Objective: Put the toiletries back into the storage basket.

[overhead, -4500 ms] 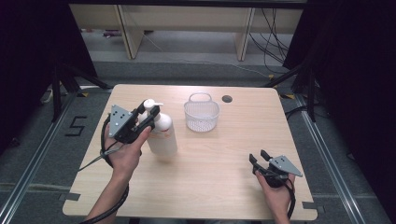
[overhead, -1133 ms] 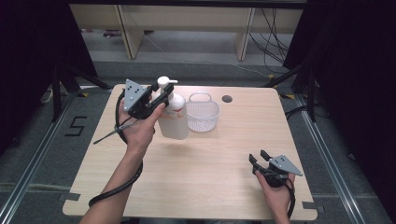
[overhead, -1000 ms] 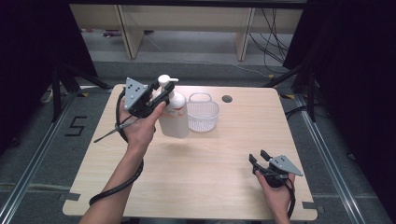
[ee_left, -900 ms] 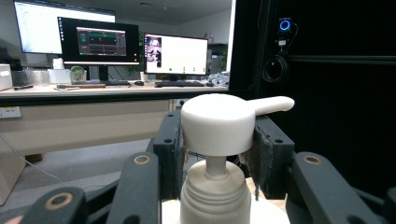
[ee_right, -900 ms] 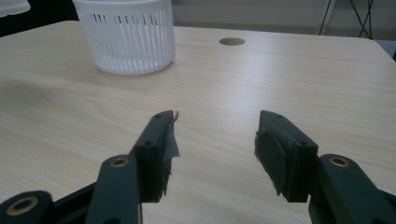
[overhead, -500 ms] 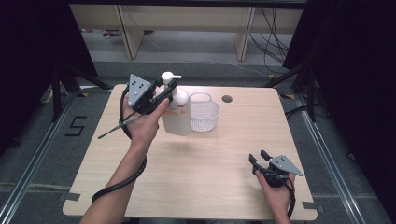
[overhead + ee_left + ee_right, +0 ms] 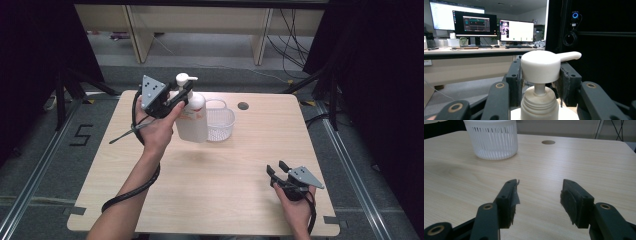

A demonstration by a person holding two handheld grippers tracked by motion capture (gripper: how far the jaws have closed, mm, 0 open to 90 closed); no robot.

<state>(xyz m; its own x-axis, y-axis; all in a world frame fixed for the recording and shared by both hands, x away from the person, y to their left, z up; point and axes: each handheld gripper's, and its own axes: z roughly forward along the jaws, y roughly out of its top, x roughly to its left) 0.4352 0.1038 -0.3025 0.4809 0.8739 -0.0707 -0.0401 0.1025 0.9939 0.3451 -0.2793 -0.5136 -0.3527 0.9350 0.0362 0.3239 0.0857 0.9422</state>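
While the left gripper (image 7: pixel 181 96) clamps the pump bottle (image 7: pixel 192 119) by its neck at upper centre, beside the basket (image 7: pixel 220 123), it could swing and slip; the right gripper (image 7: pixel 278 172) rests open.

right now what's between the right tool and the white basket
Nothing but bare wooden table. The right gripper view looks past the open right tool straight to the white basket, and the high view shows the same empty stretch.

A white pump bottle (image 7: pixel 192 120) carries an orange-printed label. The basket (image 7: pixel 220 124) is white, slatted with thin vertical ribs. The counter (image 7: pixel 240 165) is pale wood grain.
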